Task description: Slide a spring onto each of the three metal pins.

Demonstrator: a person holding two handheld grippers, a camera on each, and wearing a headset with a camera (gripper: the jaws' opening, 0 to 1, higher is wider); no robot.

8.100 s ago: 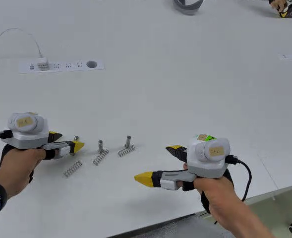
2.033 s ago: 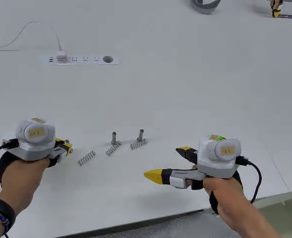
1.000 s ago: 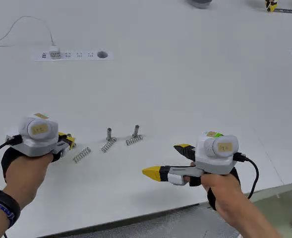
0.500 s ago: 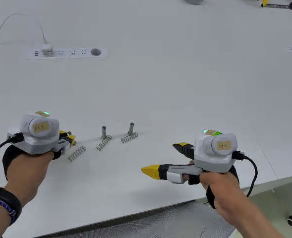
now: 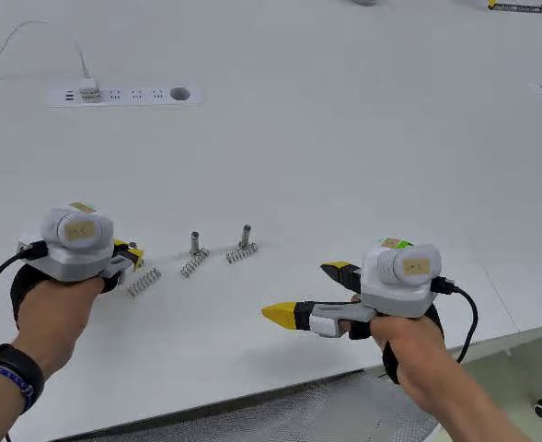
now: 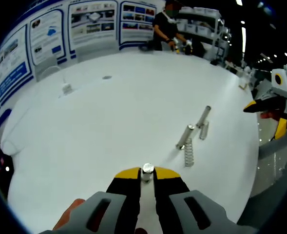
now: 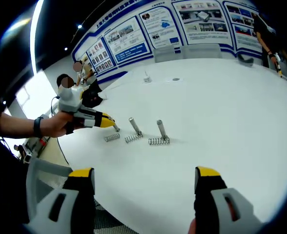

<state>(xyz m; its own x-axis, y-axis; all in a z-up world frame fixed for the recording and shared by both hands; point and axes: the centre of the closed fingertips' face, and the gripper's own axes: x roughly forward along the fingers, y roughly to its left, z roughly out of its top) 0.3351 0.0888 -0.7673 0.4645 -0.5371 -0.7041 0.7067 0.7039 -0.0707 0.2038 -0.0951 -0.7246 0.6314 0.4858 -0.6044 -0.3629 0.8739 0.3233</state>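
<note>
Beside a spring [image 5: 144,282], left tool [image 6: 147,176] grips a pin [image 6: 147,169]; right tool [image 7: 144,172] gapes.

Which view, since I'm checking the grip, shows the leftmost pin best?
The left gripper view: the leftmost pin sits close up between the yellow tips of the left gripper, shut on it. The head view shows it small, mostly hidden behind that gripper; the right gripper view shows it tiny, far off.

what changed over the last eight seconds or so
The left gripper closed on the leftmost pin, which its jaws were only beside before. The right gripper stays open over the table; the three springs still lie flat on it, none threaded.
</note>
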